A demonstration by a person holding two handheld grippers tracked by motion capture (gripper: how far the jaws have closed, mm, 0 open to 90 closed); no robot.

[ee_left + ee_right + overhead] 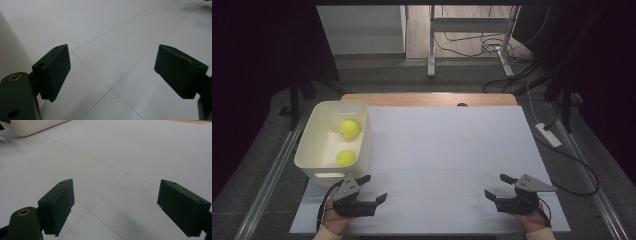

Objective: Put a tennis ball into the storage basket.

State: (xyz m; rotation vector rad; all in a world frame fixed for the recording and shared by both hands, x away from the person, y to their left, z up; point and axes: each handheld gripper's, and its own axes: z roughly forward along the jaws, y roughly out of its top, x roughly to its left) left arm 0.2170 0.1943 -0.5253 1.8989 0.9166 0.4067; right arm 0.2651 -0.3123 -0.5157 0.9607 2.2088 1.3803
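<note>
Two yellow-green balls lie in a cream plastic bin (pixel 364 131) at the table's left: one ball (pixel 348 128) toward the back, the other ball (pixel 345 158) nearer the front. My left gripper (pixel 373 188) rests on the white table sheet (pixel 447 150) just in front of the bin's near right corner, open, nothing between its jaws. In the left gripper view the left gripper (pixel 111 71) has bare sheet between its jaws and the bin wall (pixel 10 50) at the left edge. My right gripper (pixel 498 186) sits open at the front right, jaws empty; the right gripper (pixel 115 206) faces bare sheet, with the bin (pixel 32 126) far off.
A wooden table edge (pixel 429 98) runs behind the white sheet. A white power strip (pixel 548 134) and cables lie on the dark floor to the right. Metal desk legs (pixel 431 45) stand at the back.
</note>
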